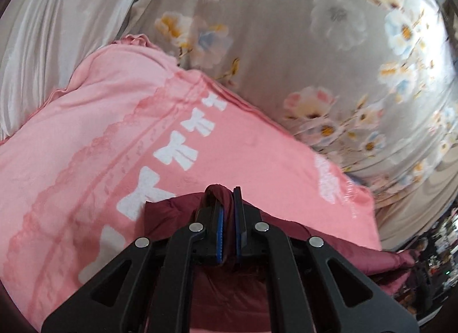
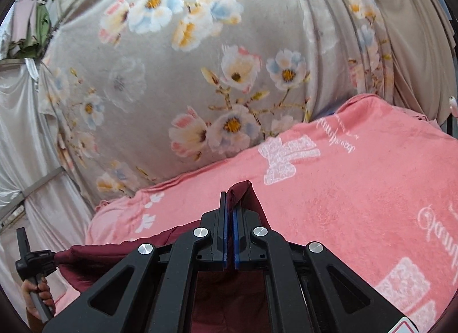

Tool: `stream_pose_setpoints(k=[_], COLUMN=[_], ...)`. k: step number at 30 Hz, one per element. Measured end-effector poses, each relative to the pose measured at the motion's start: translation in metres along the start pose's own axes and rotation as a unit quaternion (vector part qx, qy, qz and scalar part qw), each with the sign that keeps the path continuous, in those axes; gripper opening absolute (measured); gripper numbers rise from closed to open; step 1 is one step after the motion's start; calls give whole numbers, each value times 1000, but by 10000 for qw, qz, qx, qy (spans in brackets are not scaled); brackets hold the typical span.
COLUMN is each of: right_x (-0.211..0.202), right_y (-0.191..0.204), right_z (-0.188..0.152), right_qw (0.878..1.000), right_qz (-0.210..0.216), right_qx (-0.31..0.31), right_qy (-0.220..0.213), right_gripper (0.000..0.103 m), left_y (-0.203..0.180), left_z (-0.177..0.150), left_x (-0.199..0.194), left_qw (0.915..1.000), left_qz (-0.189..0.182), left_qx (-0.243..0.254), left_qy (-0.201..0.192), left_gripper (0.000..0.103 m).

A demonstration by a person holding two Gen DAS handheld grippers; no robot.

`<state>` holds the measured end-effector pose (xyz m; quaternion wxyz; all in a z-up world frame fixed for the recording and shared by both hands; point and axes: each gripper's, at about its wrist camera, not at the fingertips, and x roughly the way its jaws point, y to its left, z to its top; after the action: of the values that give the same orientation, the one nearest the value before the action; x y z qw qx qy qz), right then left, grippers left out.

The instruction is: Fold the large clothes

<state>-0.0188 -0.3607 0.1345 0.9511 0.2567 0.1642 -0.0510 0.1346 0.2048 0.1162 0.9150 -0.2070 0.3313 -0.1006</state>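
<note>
The left tongs [image 1: 229, 212] are pinching a corner of the maroon garment [image 1: 229, 290], and the right tongs [image 2: 230, 218] are pinching another corner. The garment is hanging between them above the pink blanket [image 2: 357, 189], in front of a floral sheet [image 2: 186, 81].

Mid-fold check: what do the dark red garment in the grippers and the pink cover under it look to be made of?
Dark red garment: thin, smooth, matte fabric, perhaps a light woven or knit; it bunches easily between the pads and drapes in soft folds. Pink cover: looks like terry or a towelling blanket, with a fuzzy, matte nap, white woven-in bows and script.
</note>
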Motion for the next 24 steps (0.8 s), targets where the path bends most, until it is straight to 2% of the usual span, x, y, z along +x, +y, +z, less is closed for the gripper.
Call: stream_pose_setpoints(k=[3,13,24], right_x=[30,120,174], right_y=[-4,-26,-48], right_z=[-3,-25,-55], right_qw=[9997,9942,9853], right_qz=[-125,-645,-961], right_qx=[28,158,265], right_qy=[188,850,1390], right_gripper=[2,2,2], left_y=[3,16,25], left_z=[-2,-8,-24], left_x=[30,106,167], left_qw=[9995,9949,9870], left_qz=[257,728,1096], left_qx=[61,145,358], left_qy=[151,682,1118], left_gripper=[5,5,5])
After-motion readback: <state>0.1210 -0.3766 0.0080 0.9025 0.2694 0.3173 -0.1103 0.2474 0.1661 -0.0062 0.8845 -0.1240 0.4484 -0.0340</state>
